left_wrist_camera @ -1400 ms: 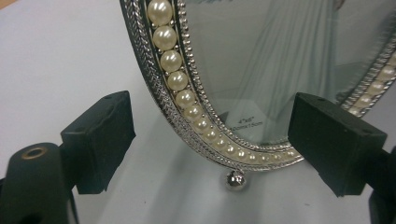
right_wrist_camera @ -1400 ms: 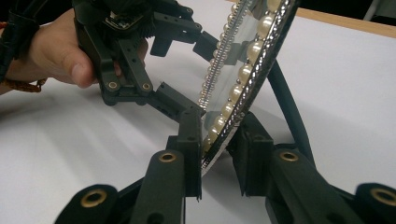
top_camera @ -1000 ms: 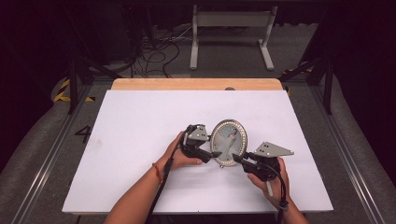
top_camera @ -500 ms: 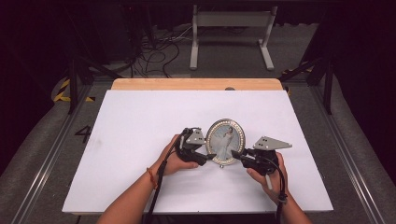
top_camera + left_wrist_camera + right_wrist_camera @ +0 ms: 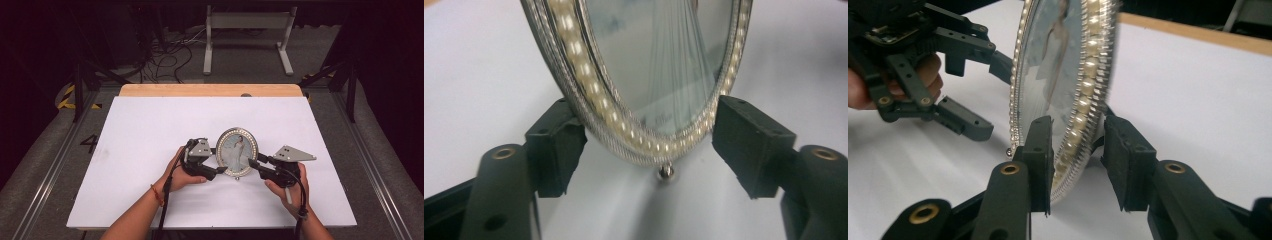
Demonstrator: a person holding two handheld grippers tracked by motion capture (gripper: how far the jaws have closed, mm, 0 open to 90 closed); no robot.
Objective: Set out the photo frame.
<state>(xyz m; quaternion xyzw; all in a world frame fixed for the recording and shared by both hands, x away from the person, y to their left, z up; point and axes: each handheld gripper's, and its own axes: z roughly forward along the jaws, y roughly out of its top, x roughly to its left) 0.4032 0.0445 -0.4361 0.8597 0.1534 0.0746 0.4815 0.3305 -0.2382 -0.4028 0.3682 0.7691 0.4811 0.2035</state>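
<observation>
High view: looking forward and down from above person's side, taking in whole white table from far, floor beyond.
Left gripper view: riding on left gripper, looking along own jaws, sitting very close to lower rim of oval photo frame.
Right gripper view: riding on right gripper, facing frame edge-on at close range, catching left gripper farther off.
All three sharing oval photo frame and surrounding table patch.
</observation>
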